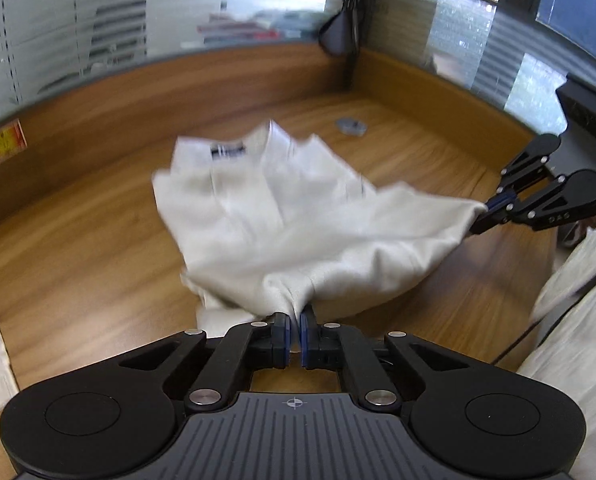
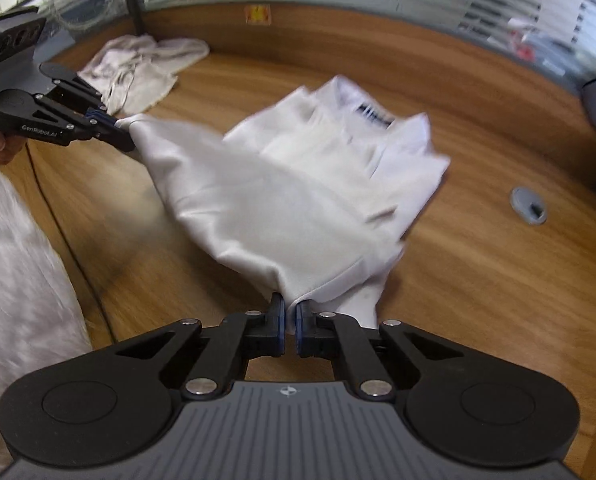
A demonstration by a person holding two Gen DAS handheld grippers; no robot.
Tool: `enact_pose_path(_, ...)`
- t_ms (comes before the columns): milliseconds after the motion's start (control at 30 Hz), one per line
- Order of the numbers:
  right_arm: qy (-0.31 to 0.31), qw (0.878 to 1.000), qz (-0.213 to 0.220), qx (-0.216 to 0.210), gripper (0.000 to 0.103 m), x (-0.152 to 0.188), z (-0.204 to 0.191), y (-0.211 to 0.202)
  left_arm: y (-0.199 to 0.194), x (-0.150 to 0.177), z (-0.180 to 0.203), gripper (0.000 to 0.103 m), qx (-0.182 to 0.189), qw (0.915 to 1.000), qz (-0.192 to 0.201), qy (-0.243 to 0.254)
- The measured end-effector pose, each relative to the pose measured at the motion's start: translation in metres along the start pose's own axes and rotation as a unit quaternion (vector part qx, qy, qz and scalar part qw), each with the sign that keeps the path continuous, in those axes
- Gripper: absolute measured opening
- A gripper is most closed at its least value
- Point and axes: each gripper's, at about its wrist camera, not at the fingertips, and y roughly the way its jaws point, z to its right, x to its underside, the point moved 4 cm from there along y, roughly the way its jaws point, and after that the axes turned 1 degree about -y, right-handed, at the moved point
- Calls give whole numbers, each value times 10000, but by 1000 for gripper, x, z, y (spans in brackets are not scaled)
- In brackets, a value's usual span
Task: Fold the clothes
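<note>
The left gripper point(image 1: 295, 330) and right gripper point(image 2: 290, 322) each pinch a bottom corner of the white shirt point(image 1: 298, 216). Its collar end lies on the wooden desk point(image 1: 77, 248), so the fold has only begun; a crumpled cloth point(image 2: 145, 64) waits too

An office, by the look of it. A wide wooden desk point(image 1: 97, 240) with a raised wooden edge at the back. Frosted glass walls with stripes point(image 1: 77, 32) behind it, like the walls between office rooms. A round grey cable hole cover point(image 2: 529, 205) set in the desk top. A pile of books or papers point(image 1: 237, 30), blurred, seen through the glass. A window with blinds point(image 1: 458, 32) off to one side. A small red and yellow sticker point(image 1: 6, 147) on the wooden edge.
</note>
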Motion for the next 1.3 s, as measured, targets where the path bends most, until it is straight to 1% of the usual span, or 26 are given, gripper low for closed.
enact_pose_path(133,143,9996,217,130,5,-26,17,-13,-3,-31,-14,7,-61,9997,211,-61)
enact_pose_path(233,274,9988,344,230,5,-51,36,-13,2,-53,-25,6,-160,9993,309,-121)
enact_pose_path(333,347,9977,442,375,5,-74,58,-6,11,-77,-38,6,-261,9986,368,-269)
enact_pose_path(433,428,9969,445,495,5,-101,83,10,28,-100,-55,6,-337,9977,346,-480)
enact_pose_path(533,521,9967,297,538,5,-125,108,36,51,-118,-73,6,-438,9971,206,-582)
enact_pose_path(667,535,9970,-10,555,5,-146,134,78,86,-131,-98,6,-587,9959,-92,-675)
enact_pose_path(800,524,9965,-387,527,6,-153,155,123,123,-135,-121,7,-666,9934,-428,-826)
enact_pose_path(933,463,9954,-622,559,8,-152,165,153,152,-131,-133,8,-728,9911,-703,-863)
enact_pose_path(1000,477,9947,-691,594,13,-147,166,160,162,-128,-137,8,-772,9898,-812,-883)
enact_pose_path(1067,510,9940,-736,635,13,-143,168,164,168,-124,-142,13,-849,9879,-866,-963)
enact_pose_path(1133,591,9937,-673,670,19,-140,168,162,169,-121,-146,17,-939,9863,-836,-1070)
enact_pose_path(1167,678,9932,-632,706,26,-139,169,159,168,-121,-147,18,-986,9854,-770,-1158)
enact_pose_path(1200,765,9925,-592,743,35,-137,170,156,164,-121,-148,21,-1036,9840,-682,-1278)
enact_pose_path(1233,876,9917,-530,775,39,-135,171,152,159,-120,-150,30,-1054,9826,-593,-1410)
enact_pose_path(1267,988,9911,-448,771,47,-130,172,145,155,-120,-152,40,-1044,9812,-505,-1540)
enact_pose_path(1300,1125,9900,-369,765,55,-126,173,140,150,-119,-153,46,-1019,9800,-420,-1660)
